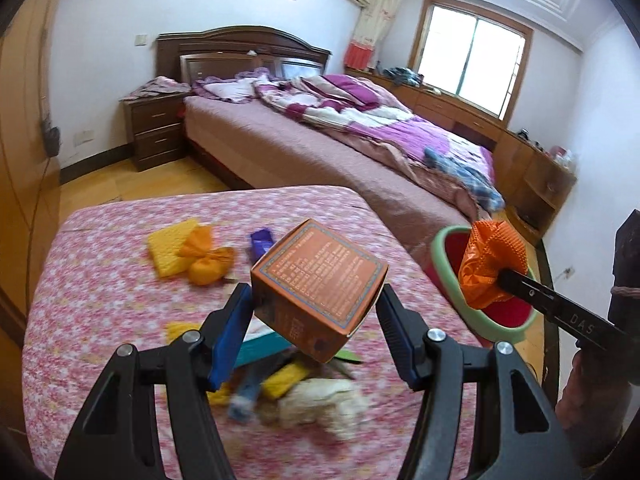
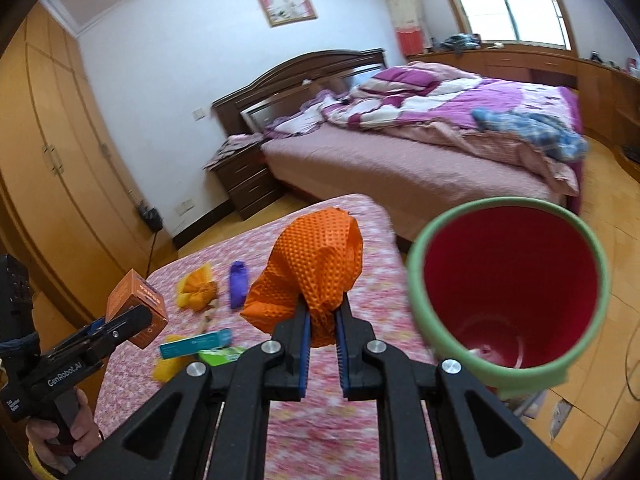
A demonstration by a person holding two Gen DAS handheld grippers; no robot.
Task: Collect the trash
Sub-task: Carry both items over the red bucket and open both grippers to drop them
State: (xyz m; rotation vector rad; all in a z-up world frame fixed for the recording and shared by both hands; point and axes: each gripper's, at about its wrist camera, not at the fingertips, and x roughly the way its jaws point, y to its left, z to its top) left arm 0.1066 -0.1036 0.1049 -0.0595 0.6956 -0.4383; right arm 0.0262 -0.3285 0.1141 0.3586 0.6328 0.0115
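My left gripper (image 1: 316, 300) is shut on an orange cardboard box (image 1: 318, 288) and holds it above the pink floral table (image 1: 100, 280); the box also shows in the right wrist view (image 2: 138, 306). My right gripper (image 2: 322, 316) is shut on a crumpled orange wrapper (image 2: 310, 270), held up left of the red bin with a green rim (image 2: 508, 284). In the left wrist view the wrapper (image 1: 490, 264) hangs over the bin (image 1: 452, 264). Loose trash lies on the table: an orange wad (image 1: 206, 260), a yellow sponge (image 1: 172, 250), a purple wrapper (image 1: 262, 242), a teal box (image 2: 196, 343), a white wad (image 1: 324, 406).
A bed (image 1: 320, 132) with a purple quilt stands beyond the table, a dark nightstand (image 1: 154, 132) at its head. Wooden wardrobes (image 2: 48, 168) line the left wall. Low cabinets (image 1: 536, 168) run under the window. The bin stands off the table's right edge.
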